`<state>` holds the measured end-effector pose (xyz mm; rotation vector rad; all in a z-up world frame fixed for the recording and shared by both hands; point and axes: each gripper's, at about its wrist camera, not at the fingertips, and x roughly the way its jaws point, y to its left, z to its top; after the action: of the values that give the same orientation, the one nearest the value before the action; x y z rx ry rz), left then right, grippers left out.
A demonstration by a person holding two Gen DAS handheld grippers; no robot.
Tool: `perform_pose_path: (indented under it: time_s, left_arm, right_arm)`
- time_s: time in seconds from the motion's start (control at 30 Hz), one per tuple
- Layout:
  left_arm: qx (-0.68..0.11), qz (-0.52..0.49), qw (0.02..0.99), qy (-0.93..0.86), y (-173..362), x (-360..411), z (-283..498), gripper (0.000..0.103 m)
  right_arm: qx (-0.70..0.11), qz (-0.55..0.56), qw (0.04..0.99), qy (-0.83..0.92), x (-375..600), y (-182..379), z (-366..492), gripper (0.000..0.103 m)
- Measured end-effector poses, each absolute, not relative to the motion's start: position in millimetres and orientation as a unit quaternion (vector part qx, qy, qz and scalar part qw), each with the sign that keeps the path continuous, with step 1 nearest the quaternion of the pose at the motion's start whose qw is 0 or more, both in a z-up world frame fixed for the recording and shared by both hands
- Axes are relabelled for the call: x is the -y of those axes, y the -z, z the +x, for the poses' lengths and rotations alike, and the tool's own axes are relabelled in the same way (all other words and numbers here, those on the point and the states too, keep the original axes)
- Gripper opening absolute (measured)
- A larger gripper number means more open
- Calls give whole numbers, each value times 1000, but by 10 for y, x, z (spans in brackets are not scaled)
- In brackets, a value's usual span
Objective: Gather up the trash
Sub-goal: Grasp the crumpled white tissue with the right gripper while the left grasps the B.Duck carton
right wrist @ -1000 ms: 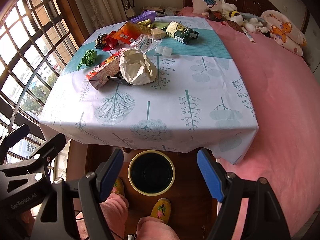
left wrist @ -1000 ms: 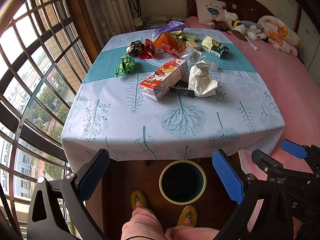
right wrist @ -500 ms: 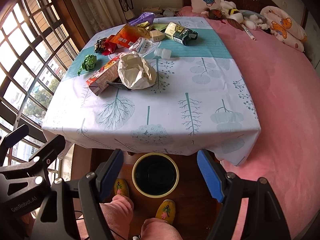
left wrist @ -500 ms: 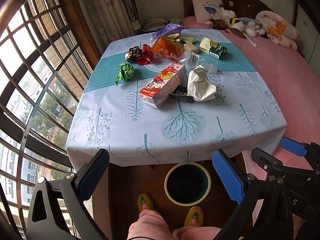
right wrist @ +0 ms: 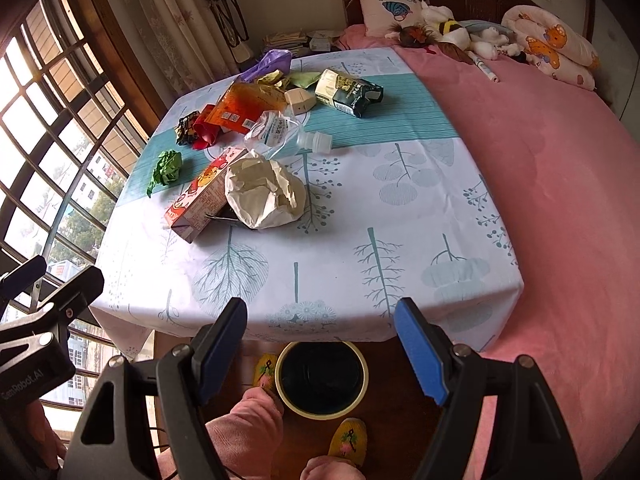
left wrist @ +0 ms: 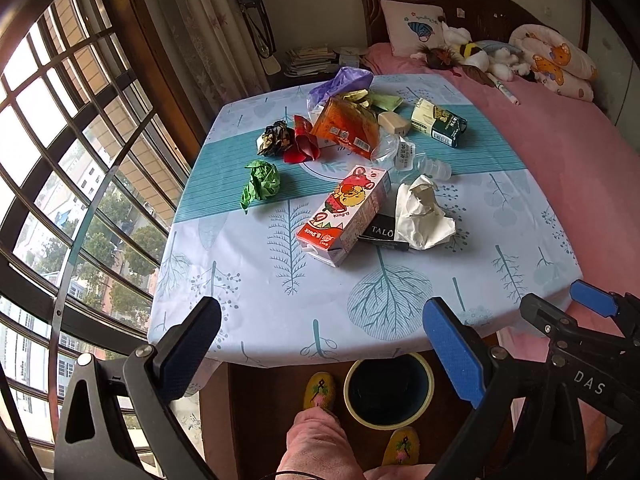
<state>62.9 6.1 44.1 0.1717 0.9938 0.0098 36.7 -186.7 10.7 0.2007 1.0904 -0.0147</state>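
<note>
Trash lies scattered on a table with a tree-print cloth (left wrist: 256, 292) (right wrist: 400, 208): a red cartoon carton (left wrist: 346, 212) (right wrist: 200, 196), crumpled white paper (left wrist: 422, 216) (right wrist: 262, 194), a green paper wad (left wrist: 262, 180) (right wrist: 168, 166), an orange snack bag (left wrist: 346, 126) (right wrist: 242, 106), a clear plastic bottle (left wrist: 404, 156) (right wrist: 280, 132) and a dark green drink pack (left wrist: 438, 122) (right wrist: 348, 88). A yellow-rimmed bin (left wrist: 390, 388) (right wrist: 322, 378) stands on the floor under the near table edge. My left gripper (left wrist: 320, 352) and right gripper (right wrist: 320, 354) both hover open above that edge, holding nothing.
A pink bed (right wrist: 560, 168) with a pillow and soft toys (left wrist: 472, 54) borders the table's right side. A barred window (left wrist: 60, 160) fills the left. A person's knees in pink (left wrist: 316, 444) and yellow slippers (right wrist: 348, 436) flank the bin.
Both grippers have risen and moved slightly forward, so the table now appears lower and nearer in both views. Their jaws stay open. The trash has not moved.
</note>
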Motion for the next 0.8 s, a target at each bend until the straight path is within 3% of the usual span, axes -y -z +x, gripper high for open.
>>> perform_pose_path:
  time_s: [0.37, 0.8]
  left_arm:
    - [-503, 139, 848, 93, -284, -150, 1643, 99]
    - [-557, 155, 792, 193, 131, -342, 2447, 99]
  right_arm:
    - [-520, 140, 841, 59, 1645, -52, 1037, 77]
    - [-584, 129, 795, 101, 1199, 578, 1879, 77]
